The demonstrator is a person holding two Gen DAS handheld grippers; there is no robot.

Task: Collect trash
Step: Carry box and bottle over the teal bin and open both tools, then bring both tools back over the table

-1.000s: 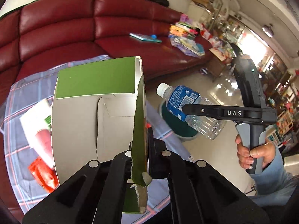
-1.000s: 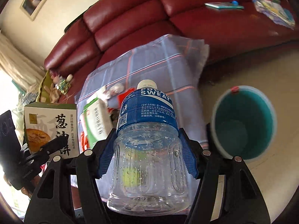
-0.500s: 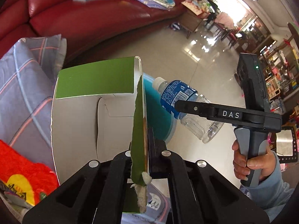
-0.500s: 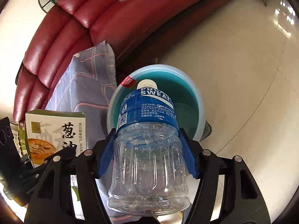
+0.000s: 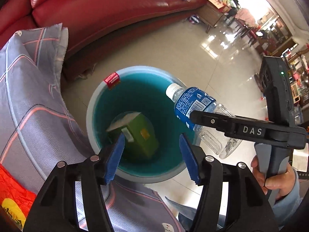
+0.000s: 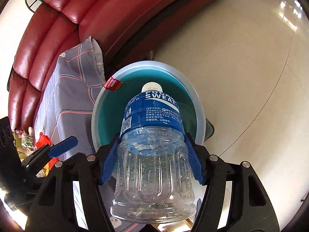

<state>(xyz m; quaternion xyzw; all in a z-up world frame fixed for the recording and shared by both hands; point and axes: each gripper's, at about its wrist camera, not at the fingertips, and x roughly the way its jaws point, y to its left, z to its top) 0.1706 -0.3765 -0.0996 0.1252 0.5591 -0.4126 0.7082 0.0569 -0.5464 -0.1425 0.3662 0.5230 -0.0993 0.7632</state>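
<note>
In the right wrist view, nearest the lens, the right gripper [image 6: 150,162] was clenched on an empty Pocari Sweat bottle [image 6: 151,145], its blue pads [image 6: 108,164] pressing the clear ribbed body just below the blue label, cap pointing toward twelve o'clock. The bottle looked light and thin-walled; it would likely dent under a hard squeeze and its smooth plastic could slip, so the ribbed waist under the label seemed the sound place to hold it. Its capped neck hung over the open mouth of the teal trash bucket [image 6: 193,94], which stood on the tiled floor just beside the checked grey cloth [image 6: 63,96] at nine o'clock.

In the left wrist view, the left gripper [image 5: 151,154] was opening, its pads apart with nothing between them. Beyond them, at twelve o'clock, the green carton [image 5: 141,135] lay tilted at the bottom of the bucket [image 5: 92,104]. It was the only thing visible inside; a red tag [image 5: 112,80] sat on the rim at eleven o'clock. The carton looked like stiff, light card. At two o'clock the bottle [image 5: 195,106] reached over the rim, held by a hand [image 5: 274,177]. Farthest off ran the red leather sofa [image 5: 108,13].
</note>
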